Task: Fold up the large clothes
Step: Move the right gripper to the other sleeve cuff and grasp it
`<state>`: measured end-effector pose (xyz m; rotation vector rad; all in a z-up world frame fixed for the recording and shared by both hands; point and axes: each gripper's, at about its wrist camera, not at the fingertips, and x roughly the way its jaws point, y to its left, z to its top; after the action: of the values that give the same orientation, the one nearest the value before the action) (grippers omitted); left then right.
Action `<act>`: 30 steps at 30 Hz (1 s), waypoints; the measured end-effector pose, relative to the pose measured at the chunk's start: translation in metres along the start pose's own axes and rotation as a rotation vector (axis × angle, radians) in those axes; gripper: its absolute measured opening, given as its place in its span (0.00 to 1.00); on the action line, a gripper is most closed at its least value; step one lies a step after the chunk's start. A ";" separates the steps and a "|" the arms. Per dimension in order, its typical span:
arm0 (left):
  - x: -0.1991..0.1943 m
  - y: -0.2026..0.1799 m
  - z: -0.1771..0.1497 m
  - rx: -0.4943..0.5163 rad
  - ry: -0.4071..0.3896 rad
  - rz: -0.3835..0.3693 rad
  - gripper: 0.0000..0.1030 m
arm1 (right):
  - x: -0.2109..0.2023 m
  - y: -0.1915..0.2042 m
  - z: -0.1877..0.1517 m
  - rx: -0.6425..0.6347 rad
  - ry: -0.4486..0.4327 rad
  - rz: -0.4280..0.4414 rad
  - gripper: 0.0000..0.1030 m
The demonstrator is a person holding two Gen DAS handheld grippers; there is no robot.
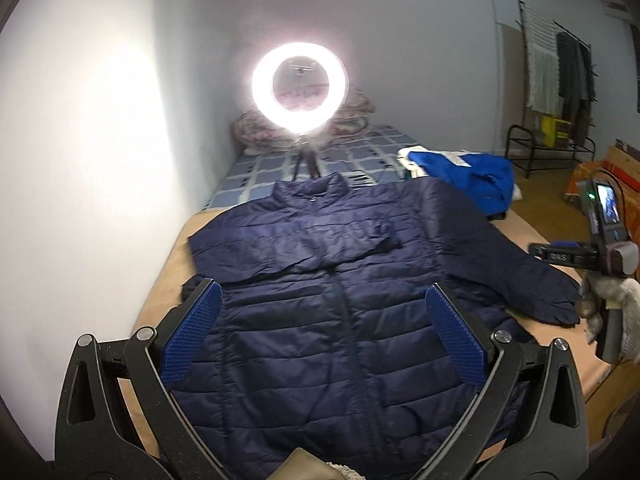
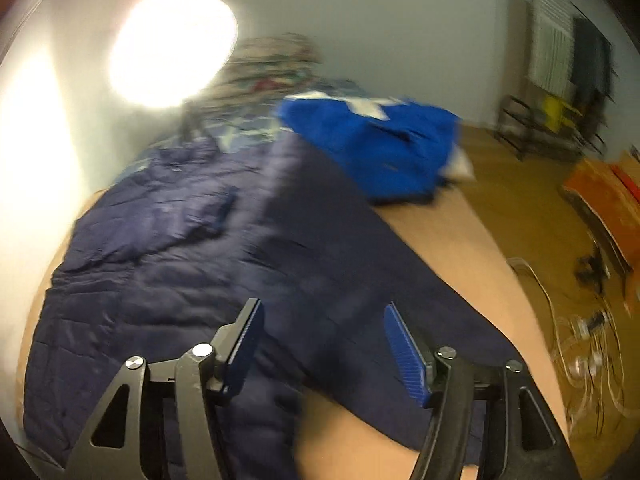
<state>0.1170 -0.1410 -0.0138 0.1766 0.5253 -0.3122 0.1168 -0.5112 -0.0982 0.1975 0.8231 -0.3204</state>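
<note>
we see the navy puffer jacket [image 1: 328, 312] lying flat, front up, on the tan bed [image 1: 560, 344], 1 sleeve folded across its chest. our left gripper [image 1: 324, 344] hovers over it, jaws wide apart and holding nothing; our right gripper [image 2: 324, 344] gapes wide above the outstretched sleeve [image 2: 360, 280], also holding nothing.

Navy quilted puffer jacket [image 1: 320, 300]: flat, front up, on tan bed sheet [image 1: 168, 280]; collar toward the far end, one sleeve folded across the chest, other sleeve [image 2: 360, 280] stretched rightward. Blue-and-white garment [image 1: 468, 176]: bunched beyond the jacket's right shoulder. Lit ring light on small tripod [image 1: 299, 87]: behind the collar, on checked bedding [image 1: 256, 176]. Metal clothes rack [image 1: 560, 80]: far right, against the wall.
</note>
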 end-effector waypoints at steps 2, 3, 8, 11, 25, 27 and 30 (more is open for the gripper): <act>0.001 -0.009 0.001 0.009 0.004 -0.017 1.00 | -0.008 -0.033 -0.011 0.052 0.014 -0.025 0.65; 0.001 -0.014 0.001 0.014 0.005 -0.022 1.00 | -0.011 -0.051 -0.020 0.077 0.021 -0.051 0.65; 0.003 -0.030 0.000 0.036 0.008 -0.036 1.00 | -0.016 -0.106 -0.048 0.140 0.054 -0.142 0.70; 0.004 -0.037 -0.001 0.046 0.009 -0.034 1.00 | -0.006 -0.137 -0.063 0.211 0.090 -0.161 0.70; 0.038 -0.016 -0.018 0.031 0.132 -0.035 1.00 | 0.004 -0.222 -0.106 0.583 0.133 -0.004 0.70; 0.043 -0.012 -0.022 0.027 0.152 -0.031 1.00 | 0.003 -0.230 -0.111 0.623 0.129 0.032 0.70; 0.052 -0.006 -0.029 0.019 0.189 -0.032 1.00 | 0.010 -0.237 -0.117 0.671 0.142 0.055 0.68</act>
<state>0.1439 -0.1525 -0.0662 0.2173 0.7133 -0.3331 -0.0411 -0.7004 -0.1956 0.8757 0.8250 -0.5286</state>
